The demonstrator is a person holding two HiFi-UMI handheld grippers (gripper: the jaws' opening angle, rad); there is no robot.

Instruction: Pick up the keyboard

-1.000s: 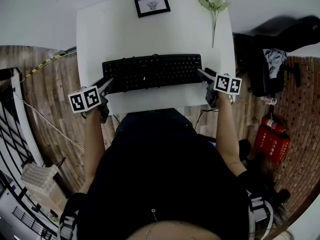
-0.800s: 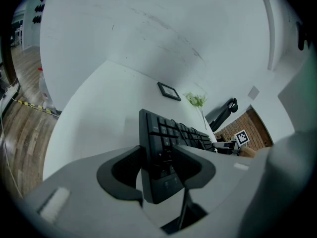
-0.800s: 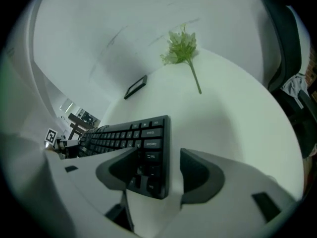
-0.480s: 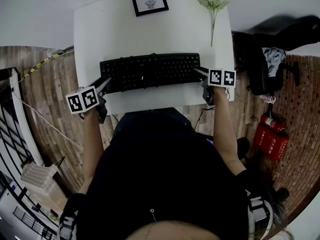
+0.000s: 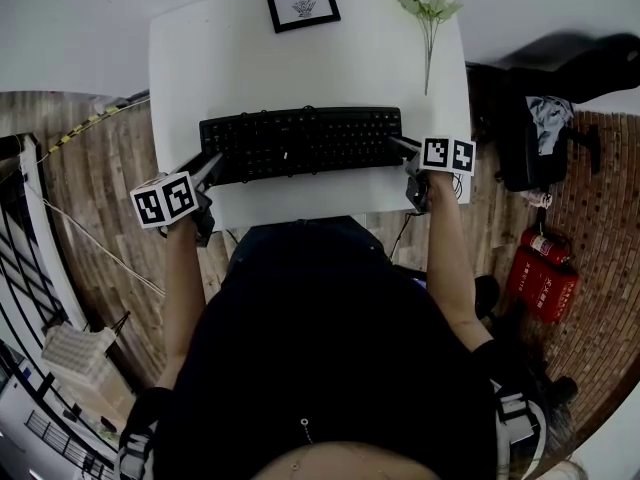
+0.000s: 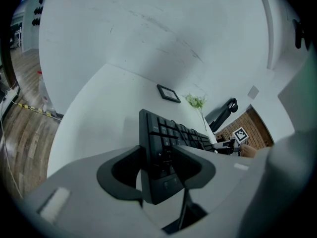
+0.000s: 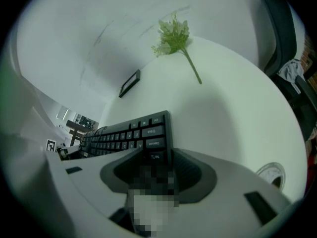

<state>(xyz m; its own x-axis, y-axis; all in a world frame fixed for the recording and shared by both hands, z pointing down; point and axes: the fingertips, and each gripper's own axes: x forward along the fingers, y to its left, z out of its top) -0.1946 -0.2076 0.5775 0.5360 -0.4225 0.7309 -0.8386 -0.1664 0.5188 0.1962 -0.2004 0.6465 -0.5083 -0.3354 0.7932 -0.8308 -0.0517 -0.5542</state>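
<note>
Left hand-held gripper [image 5: 212, 161] clamps keyboard [image 5: 300, 143] — right hand-held gripper [image 5: 398, 145] (tilted down) just clamped it.

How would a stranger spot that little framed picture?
Find the white table in front of the person. Past the black keyboard, near the far edge, sits the small picture: a dark rectangular frame around a pale sheet, unlike the green flower sprig beside it.
</note>
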